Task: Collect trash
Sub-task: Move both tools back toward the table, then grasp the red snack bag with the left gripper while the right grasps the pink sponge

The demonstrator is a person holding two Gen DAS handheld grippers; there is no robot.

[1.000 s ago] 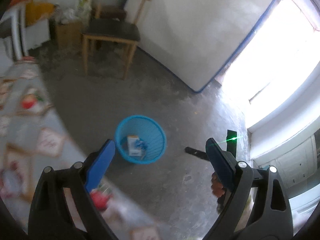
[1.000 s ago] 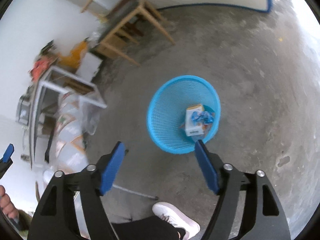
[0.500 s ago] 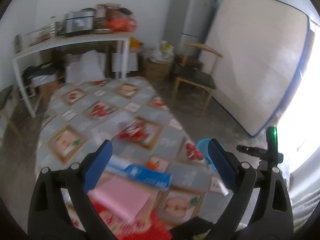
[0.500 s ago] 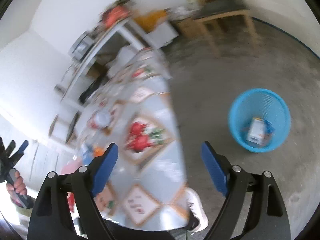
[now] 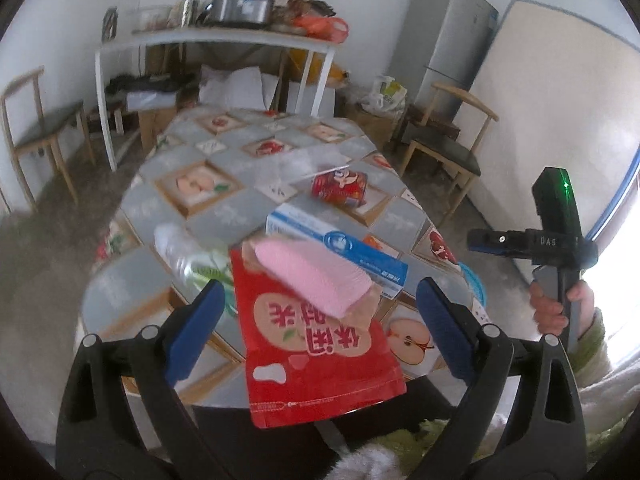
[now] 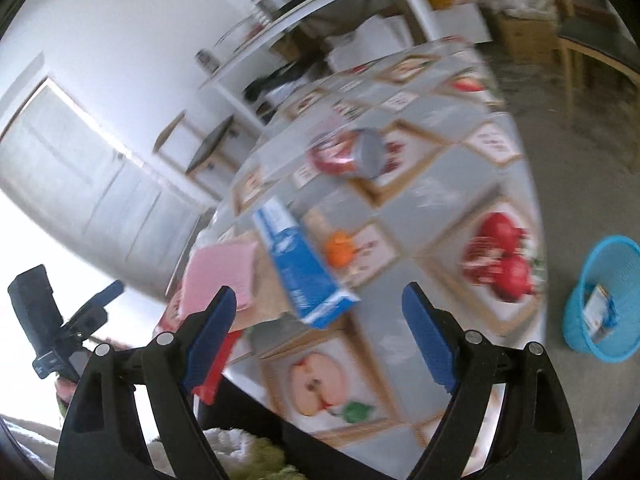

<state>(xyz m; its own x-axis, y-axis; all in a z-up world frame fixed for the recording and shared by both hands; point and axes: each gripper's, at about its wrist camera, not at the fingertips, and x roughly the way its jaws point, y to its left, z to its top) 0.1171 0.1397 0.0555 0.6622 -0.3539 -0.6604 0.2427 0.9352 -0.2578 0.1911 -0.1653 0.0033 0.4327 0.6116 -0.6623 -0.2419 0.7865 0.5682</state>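
Worktop (image 5: 168, 196): red snack pouch (image 5: 316, 356), pink pack (image 5: 312, 276), blue-white box (image 5: 340, 248), clear bottle (image 5: 180, 252), red can (image 5: 340, 188). Left gripper (image 5: 318, 320), right gripper (image 6: 320, 324): jaws apart, empty.

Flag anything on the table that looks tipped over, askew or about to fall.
The red can lies on its side mid-table. The red snack pouch hangs over the table's near edge, with a pink pack on it.

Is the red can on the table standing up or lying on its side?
Lying on its side. The red can rests lengthwise on the table, its round grey end facing sideways toward the right wrist camera, not up.
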